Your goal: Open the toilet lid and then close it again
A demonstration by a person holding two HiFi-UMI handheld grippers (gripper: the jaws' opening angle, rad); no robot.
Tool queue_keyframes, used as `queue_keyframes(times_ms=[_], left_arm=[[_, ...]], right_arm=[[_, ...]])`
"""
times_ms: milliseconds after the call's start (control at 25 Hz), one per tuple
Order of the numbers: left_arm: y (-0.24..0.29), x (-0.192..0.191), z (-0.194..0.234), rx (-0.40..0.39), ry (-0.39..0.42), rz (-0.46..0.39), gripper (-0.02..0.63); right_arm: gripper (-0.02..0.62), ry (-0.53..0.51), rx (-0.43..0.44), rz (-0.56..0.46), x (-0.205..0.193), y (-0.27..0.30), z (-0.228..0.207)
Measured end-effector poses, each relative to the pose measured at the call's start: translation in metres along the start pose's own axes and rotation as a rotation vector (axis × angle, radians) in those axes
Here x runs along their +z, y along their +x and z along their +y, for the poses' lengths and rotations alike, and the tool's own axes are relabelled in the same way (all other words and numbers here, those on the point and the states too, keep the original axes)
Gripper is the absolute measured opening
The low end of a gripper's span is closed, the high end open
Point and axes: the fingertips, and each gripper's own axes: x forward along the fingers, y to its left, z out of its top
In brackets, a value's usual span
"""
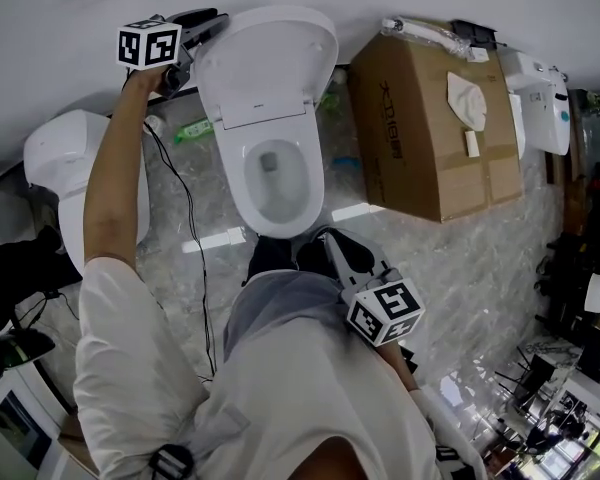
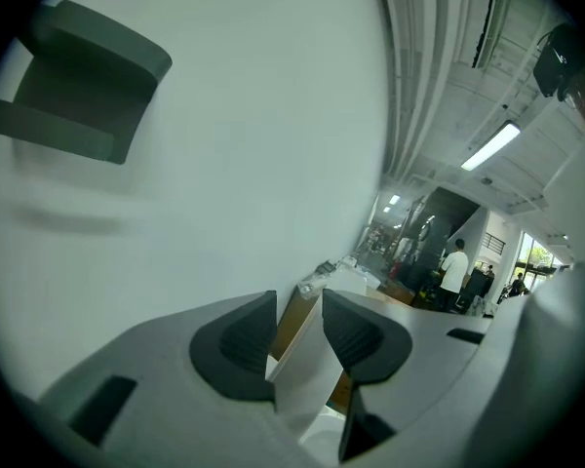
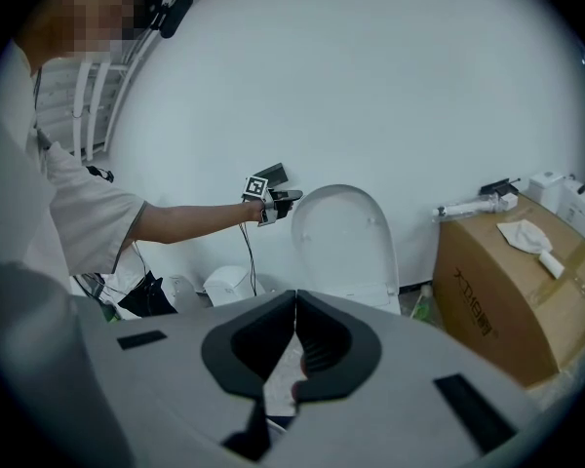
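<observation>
The white toilet (image 1: 275, 173) stands against the wall with its lid (image 1: 270, 63) raised upright. My left gripper (image 1: 195, 43) reaches the lid's upper left edge. In the left gripper view the thin white lid edge (image 2: 307, 369) runs between the jaws of the left gripper (image 2: 300, 334), which stand apart with a gap beside the left pad, so it is open. The right gripper view shows the same lid (image 3: 343, 242) with the left gripper (image 3: 291, 196) at its rim. My right gripper (image 1: 345, 253) hangs low in front of the bowl, and its jaws (image 3: 294, 344) are shut on nothing.
A large cardboard box (image 1: 435, 133) stands right of the toilet, with a white device (image 1: 545, 98) beyond it. Another white toilet body (image 1: 65, 163) sits at the left. A black cable (image 1: 192, 228) trails over the glossy floor, and a green bottle (image 1: 192, 128) lies by the wall.
</observation>
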Motion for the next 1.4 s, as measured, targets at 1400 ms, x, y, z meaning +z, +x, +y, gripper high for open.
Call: queue_keyframes(times_ms=[1400], left_arm=[[-0.015, -0.028, -0.061, 0.045, 0.060, -0.026, 0.049]], right_arm=[[0.011, -0.044, 0.112, 0.030, -0.003, 0.005, 0.003]])
